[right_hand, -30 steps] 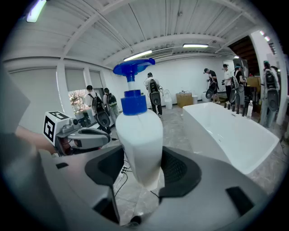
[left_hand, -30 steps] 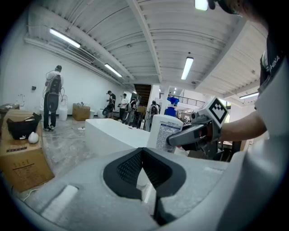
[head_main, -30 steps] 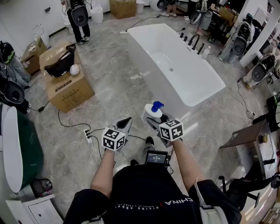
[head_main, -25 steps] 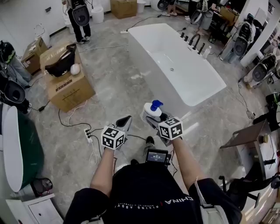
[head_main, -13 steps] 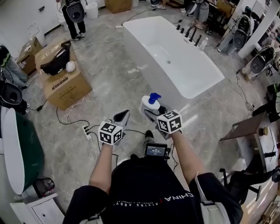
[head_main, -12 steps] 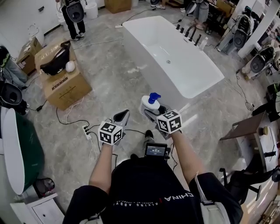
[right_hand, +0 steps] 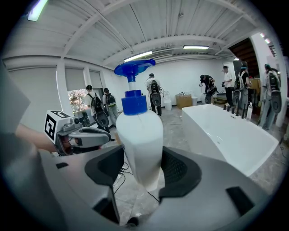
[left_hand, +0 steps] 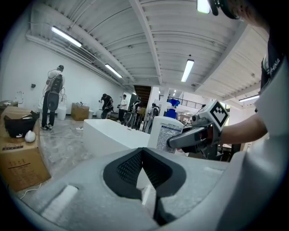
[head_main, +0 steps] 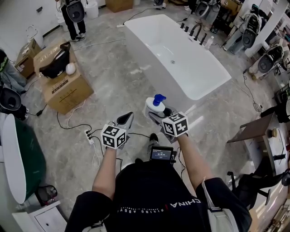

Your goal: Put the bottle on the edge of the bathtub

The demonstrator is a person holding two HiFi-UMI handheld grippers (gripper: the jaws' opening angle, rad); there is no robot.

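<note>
A white pump bottle [head_main: 154, 106] with a blue pump head stands upright between the jaws of my right gripper [head_main: 158, 114], which is shut on its body. The right gripper view shows the bottle [right_hand: 137, 135] filling the gap of that gripper [right_hand: 141, 169]. My left gripper [head_main: 127, 120] hangs beside it, to the left, shut and empty; in its own view the left gripper [left_hand: 143, 173] has its pads meeting. The white bathtub [head_main: 190, 68] stands on the floor ahead and to the right, apart from the bottle. The tub also shows as bathtub [right_hand: 226, 131] and bathtub [left_hand: 108, 135].
Black taps [head_main: 195, 29] stand at the tub's far end. A cardboard box [head_main: 68, 88] with a black bag [head_main: 54, 68] sits at the left. A power strip [head_main: 90, 136] and cables lie on the marble floor. A person [head_main: 72, 13] stands at the back; a wooden table [head_main: 253, 131] is right.
The head view has drifted a little, so the tub and box sit slightly higher and further left. Both grippers and the held bottle keep their places relative to each other.
</note>
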